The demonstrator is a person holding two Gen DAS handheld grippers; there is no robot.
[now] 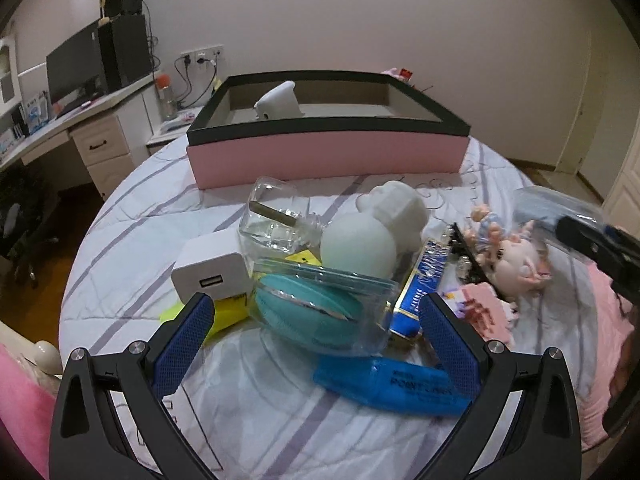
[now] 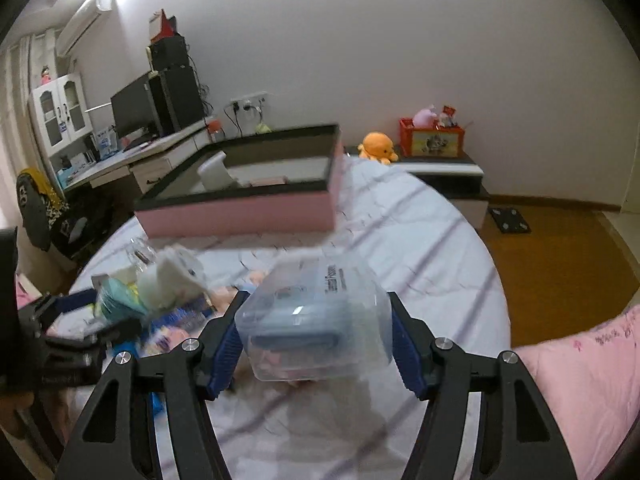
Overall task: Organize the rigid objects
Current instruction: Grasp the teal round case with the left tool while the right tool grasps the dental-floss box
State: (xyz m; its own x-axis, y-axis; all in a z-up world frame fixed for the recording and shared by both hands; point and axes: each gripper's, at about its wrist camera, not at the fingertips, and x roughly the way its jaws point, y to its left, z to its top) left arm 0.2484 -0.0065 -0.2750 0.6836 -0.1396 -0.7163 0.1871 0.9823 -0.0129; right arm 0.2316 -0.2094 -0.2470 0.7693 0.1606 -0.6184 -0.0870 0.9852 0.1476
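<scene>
The clear plastic case [image 2: 316, 320], pinched in the right claw [image 2: 316, 340], is best kept level and carried to the pink box [image 2: 240, 212] at upper left, while the left claw [image 1: 316, 340] is held spread.

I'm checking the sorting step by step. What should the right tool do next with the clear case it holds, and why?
Probably carry the clear plastic case forward over the pink box and let go. The right tool already clamps the case clear of the bedspread, and the open box, with one white item inside, has room.

Clear plastic case [image 2: 316, 320], blue device inside, airborne
</scene>
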